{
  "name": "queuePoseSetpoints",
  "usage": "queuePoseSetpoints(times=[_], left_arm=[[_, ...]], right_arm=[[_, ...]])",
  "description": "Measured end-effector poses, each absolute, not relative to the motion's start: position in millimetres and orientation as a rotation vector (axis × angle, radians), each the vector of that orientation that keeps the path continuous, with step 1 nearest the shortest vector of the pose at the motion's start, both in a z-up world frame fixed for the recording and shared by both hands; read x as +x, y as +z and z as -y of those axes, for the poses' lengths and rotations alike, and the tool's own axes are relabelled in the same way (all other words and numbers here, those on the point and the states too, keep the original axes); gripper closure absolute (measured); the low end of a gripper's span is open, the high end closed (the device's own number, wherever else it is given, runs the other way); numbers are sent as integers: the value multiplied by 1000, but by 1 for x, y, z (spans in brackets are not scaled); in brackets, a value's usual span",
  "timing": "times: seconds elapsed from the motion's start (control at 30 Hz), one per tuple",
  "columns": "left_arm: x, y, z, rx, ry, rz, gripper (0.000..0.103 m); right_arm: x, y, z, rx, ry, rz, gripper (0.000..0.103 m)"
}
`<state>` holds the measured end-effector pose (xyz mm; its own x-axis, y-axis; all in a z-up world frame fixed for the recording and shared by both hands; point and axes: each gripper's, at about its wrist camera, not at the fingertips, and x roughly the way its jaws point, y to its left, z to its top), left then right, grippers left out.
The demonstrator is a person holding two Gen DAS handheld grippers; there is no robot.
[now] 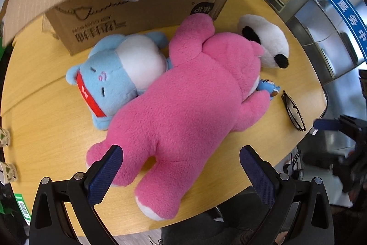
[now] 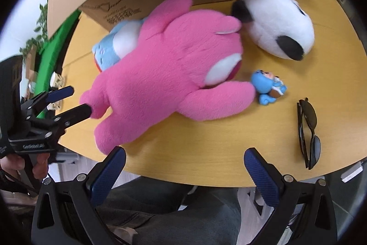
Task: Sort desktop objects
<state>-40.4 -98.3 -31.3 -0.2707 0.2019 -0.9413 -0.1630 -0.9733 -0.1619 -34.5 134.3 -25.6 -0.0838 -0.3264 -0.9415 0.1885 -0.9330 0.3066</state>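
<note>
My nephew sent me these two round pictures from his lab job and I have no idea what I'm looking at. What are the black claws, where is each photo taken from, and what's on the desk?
A person holds a two-finger tool in each hand, and each tool carries a wide-angle camera looking along its fingers. One picture comes from the left hand-held gripper, the other from the right hand-held gripper. Both stand open and hold nothing.

On the wooden table lie a pink plush bear, which partly covers a blue plush toy, a white plush with black patches, a small blue figurine and folded sunglasses. A cardboard box stands behind them.

In the right view, the left tool's fingers reach the bear's leg.
</note>
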Motion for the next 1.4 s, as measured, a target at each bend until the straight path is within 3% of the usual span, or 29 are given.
queuePoseSetpoints(times=[0.23, 0.57, 0.77, 0.9, 1.07, 1.13, 1.4], left_arm=[[-51, -23, 19, -1715, 2232, -67, 0], [-82, -61, -172, -1732, 1832, -108, 0], [-103, -109, -237, -1873, 1646, 31, 0], [-118, -134, -253, -1958, 1607, 154, 1], [-132, -155, -258, -2017, 1609, 261, 3], [-136, -165, -254, -2056, 1601, 318, 7], [-150, -182, -245, -2094, 1659, 448, 11]], right_arm=[[-36, -61, -259, 1949, -2192, 285, 0], [-24, -120, -365, 1931, -2269, 372, 0], [-15, -153, -379, 1866, -2268, 389, 19], [-15, -158, -380, 1792, -2235, 393, 23], [-24, -159, -368, 1669, -2208, 329, 39], [-27, -162, -361, 1649, -2205, 274, 50], [-35, -165, -342, 1599, -2218, 110, 52]])
